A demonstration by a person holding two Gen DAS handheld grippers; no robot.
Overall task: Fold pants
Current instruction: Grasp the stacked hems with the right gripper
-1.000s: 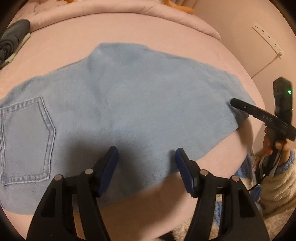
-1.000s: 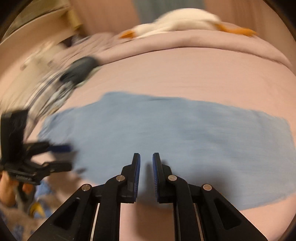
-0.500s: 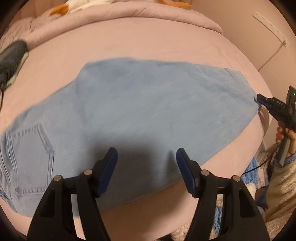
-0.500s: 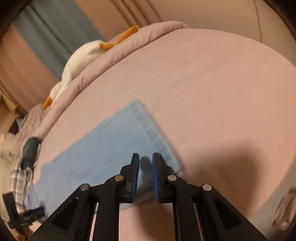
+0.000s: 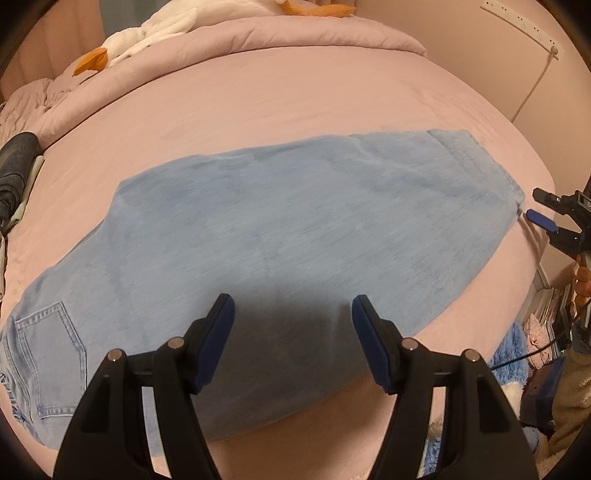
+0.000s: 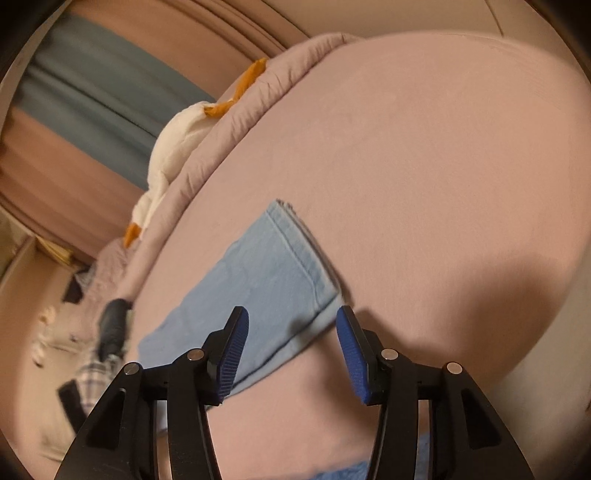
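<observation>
Light blue jeans (image 5: 295, 236) lie flat across the pink bed, folded lengthwise, back pocket (image 5: 48, 354) at the lower left, leg hem at the right. My left gripper (image 5: 291, 314) is open and empty, above the near edge of the jeans at mid-length. My right gripper (image 6: 291, 325) is open and empty, its jaws standing either side of the near corner of the leg hem (image 6: 306, 273). The right gripper also shows in the left wrist view (image 5: 543, 218) just off the hem corner.
A white plush goose (image 5: 155, 29) lies on the rolled pink duvet (image 5: 295, 33) at the back. Dark folded clothes (image 5: 14, 166) sit at the bed's left edge. The bed's near edge drops to a blue rug (image 5: 509, 358) and floor clutter.
My right gripper has opened from shut and swung to the leg hem corner. My left gripper has drawn back and shifted right along the jeans, staying open.
</observation>
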